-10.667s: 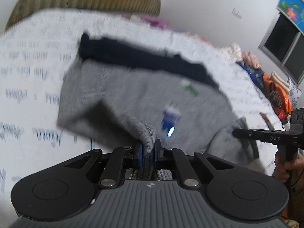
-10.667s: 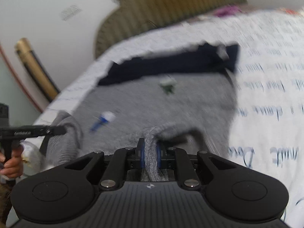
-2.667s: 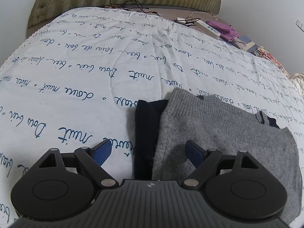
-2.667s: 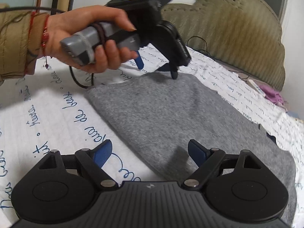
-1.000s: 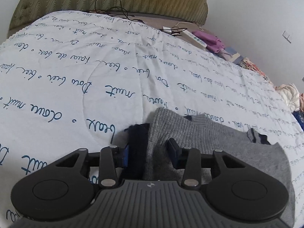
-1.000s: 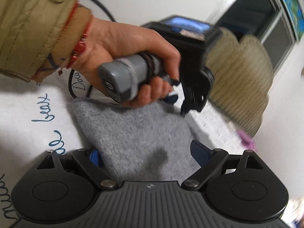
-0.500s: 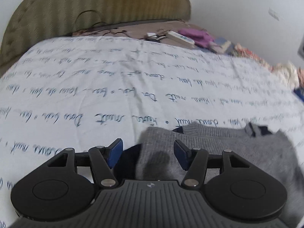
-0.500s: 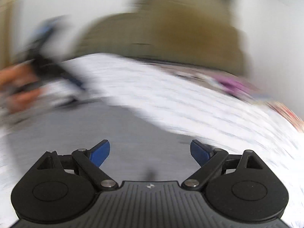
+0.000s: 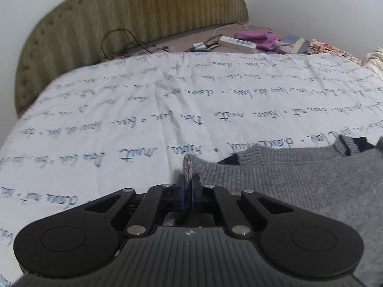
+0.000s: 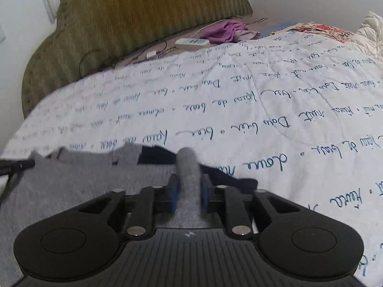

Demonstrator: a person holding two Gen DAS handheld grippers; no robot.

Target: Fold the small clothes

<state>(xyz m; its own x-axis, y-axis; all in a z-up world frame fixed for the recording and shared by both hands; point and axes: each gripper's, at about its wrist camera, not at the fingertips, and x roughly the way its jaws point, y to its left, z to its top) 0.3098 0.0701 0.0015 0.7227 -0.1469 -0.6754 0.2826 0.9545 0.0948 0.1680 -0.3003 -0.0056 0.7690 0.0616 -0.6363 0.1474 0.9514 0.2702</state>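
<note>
**Both grippers pinch the near corners of a grey sweater on a bed**

A grey knitted sweater (image 9: 299, 191) lies partly folded on a white quilt (image 9: 167, 110) printed with blue handwriting. A dark garment (image 10: 155, 155) peeks out beneath its far edge. An olive headboard (image 9: 143, 12) stands beyond the quilt.

The left gripper (image 9: 188, 189) has just closed, its jaws pressed together on the sweater's left corner. From there the sweater spreads away to the right.

The right gripper (image 10: 189, 196) has also just closed, and pinches a thick roll of grey knit at the opposite corner. From this view the sweater spreads to the left, where the tip of the other tool shows at the frame edge.

So the sweater's long axis runs side to side between the two grippers, each holding one end of the near edge. The next fold probably carries that edge away, toward the headboard, with both hands travelling together to keep it straight.
</note>
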